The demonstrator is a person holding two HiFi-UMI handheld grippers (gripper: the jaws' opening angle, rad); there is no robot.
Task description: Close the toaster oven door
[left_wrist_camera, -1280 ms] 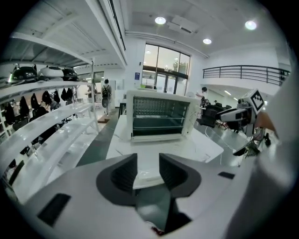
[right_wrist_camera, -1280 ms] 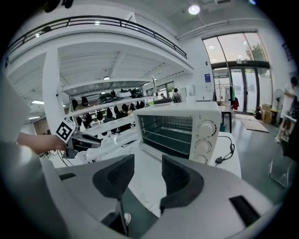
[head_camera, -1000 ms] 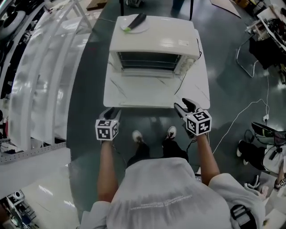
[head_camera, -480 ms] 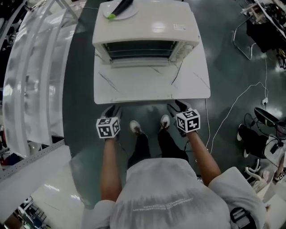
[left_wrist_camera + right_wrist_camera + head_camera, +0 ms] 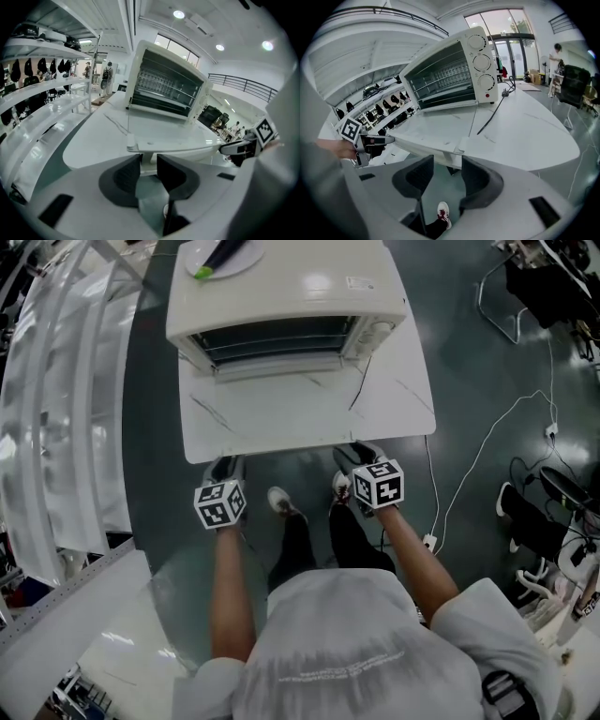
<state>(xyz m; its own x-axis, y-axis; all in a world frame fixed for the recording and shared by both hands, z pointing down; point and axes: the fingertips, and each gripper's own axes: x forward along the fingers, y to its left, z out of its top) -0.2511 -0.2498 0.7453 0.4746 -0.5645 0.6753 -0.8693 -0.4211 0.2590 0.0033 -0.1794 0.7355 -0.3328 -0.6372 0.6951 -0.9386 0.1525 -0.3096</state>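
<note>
White marble-pattern rectangular table (image 5: 309, 418) carries a white metal toaster oven (image 5: 291, 296) at its far side, glass door (image 5: 272, 365) dropped open. Left gripper (image 5: 225, 468) at near table edge, jaws closing, nothing between them. Right gripper (image 5: 354, 457) alongside, jaws spread, empty.

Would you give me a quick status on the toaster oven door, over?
Left gripper empty, jaws closing; right gripper open, empty. White toaster oven: door folded down, untouched. Black power cord lies on white table in front.

An open lab hall is indicated by white racks (image 5: 56, 399) at nine o'clock, floor cables (image 5: 473, 468) trailed at three, a mezzanine railing (image 5: 246, 84)
</note>
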